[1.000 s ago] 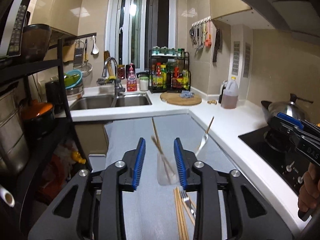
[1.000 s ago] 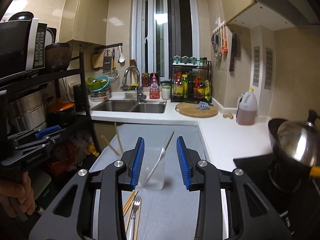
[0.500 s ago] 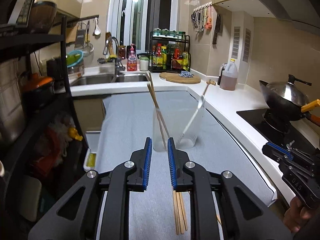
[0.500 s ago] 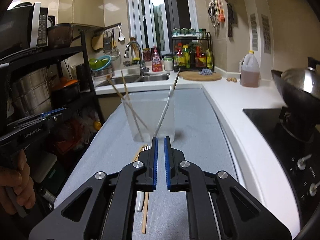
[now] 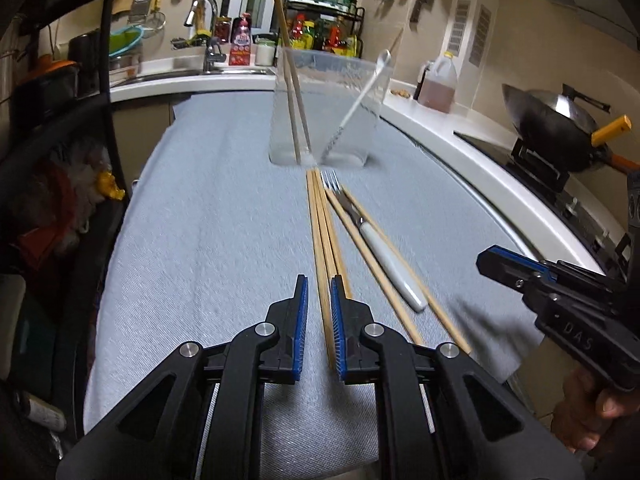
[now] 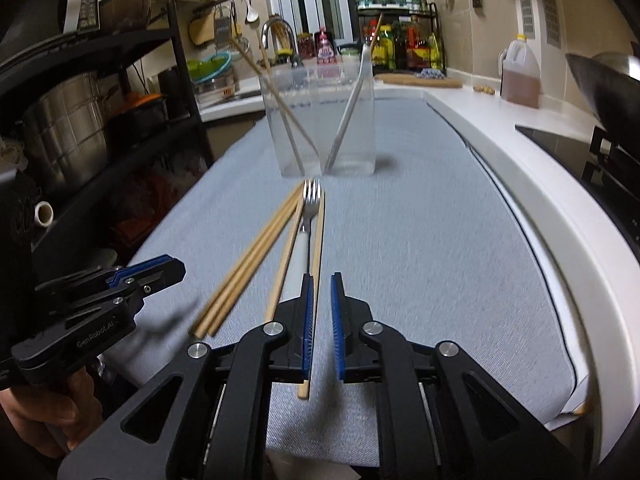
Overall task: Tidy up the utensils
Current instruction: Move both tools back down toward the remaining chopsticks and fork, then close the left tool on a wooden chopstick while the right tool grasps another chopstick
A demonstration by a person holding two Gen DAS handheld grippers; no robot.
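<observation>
Both tongs dropped low since a second ago. Left tongs (image 5: 319,320) narrowly spread, straddling chopsticks (image 5: 324,240) at frame centre; right tongs (image 6: 320,320) likewise beside fork (image 6: 306,236). Pickup imminent; container (image 5: 324,108) beyond.

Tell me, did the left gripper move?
Yes. The left gripper came down toward the cloth; the clear cup looks closer now.

The left gripper (image 5: 319,326) is hovering low over the grey-clothed surface (image 5: 208,240), its jaws slightly parted around the near ends of bundled chopsticks (image 5: 322,240). Just right, a fork (image 5: 372,236) is lying between two more. Ahead, a clear container (image 5: 328,112) is standing.
</observation>
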